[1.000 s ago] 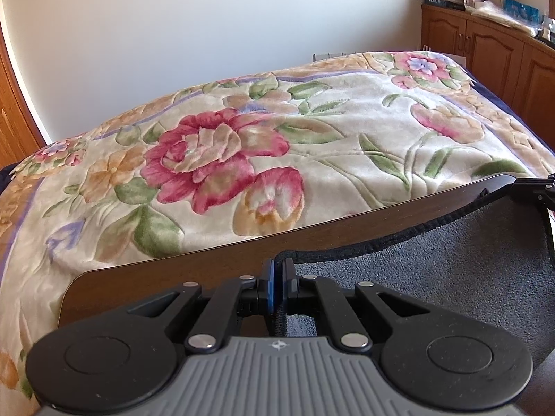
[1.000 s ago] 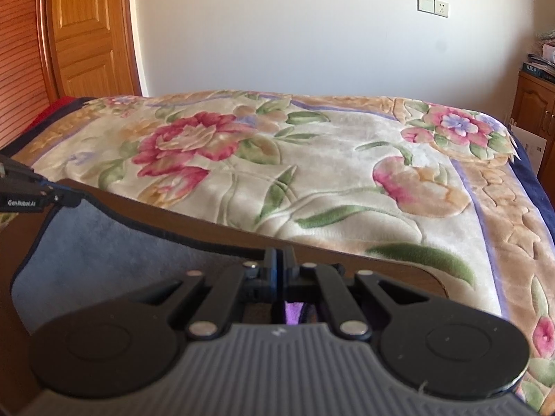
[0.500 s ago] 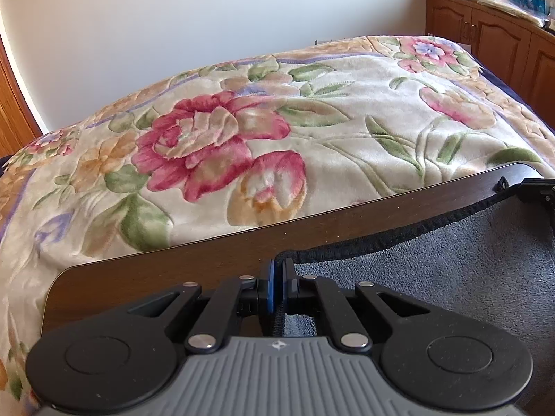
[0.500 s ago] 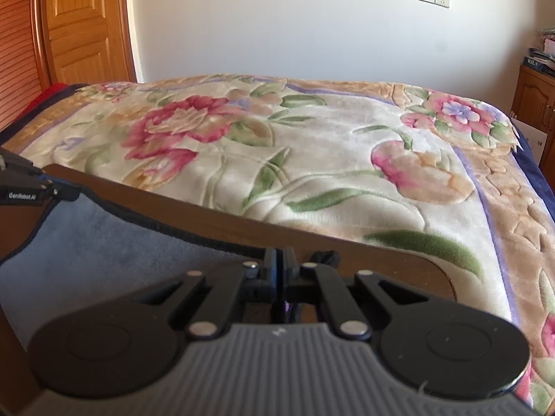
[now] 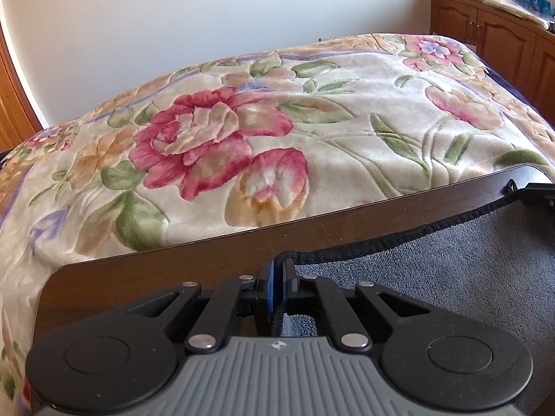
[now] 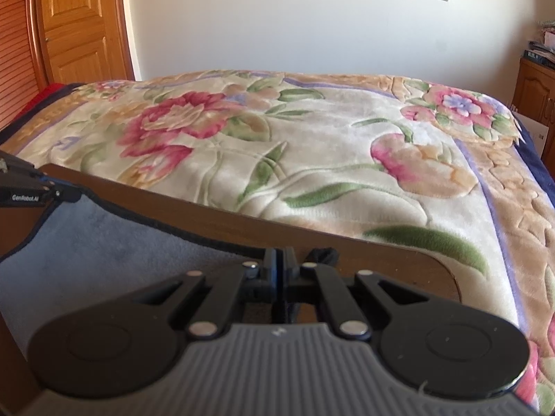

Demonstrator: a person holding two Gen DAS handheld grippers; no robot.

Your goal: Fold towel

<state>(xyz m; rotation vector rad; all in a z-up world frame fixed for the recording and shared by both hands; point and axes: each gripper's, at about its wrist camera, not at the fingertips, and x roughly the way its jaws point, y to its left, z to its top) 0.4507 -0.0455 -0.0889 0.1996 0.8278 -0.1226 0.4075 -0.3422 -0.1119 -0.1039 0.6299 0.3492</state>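
Note:
A grey towel [image 5: 451, 277] with a black stitched hem lies over a dark wooden table [image 5: 208, 263] and also shows in the right wrist view [image 6: 86, 242]. My left gripper [image 5: 277, 270] is shut on the towel's left corner at the hem. My right gripper [image 6: 279, 260] is shut on the towel's right corner; a black hem tip pokes out beside it. The hem is stretched taut between the two grippers. Each gripper shows at the edge of the other's view: the right one [image 5: 539, 196], the left one [image 6: 31, 187].
A bed with a floral blanket [image 5: 277, 138] lies just beyond the table's far edge. A wooden cabinet [image 5: 503, 41] with clutter stands at the right wall. A wooden door [image 6: 79, 24] is at the back left. The table's rounded right corner [image 6: 447, 277] is near my right gripper.
Both grippers have moved forward and down toward the table's far edge, carrying the towel hem with them. The bed looks closer and the table edge sits lower in both views.

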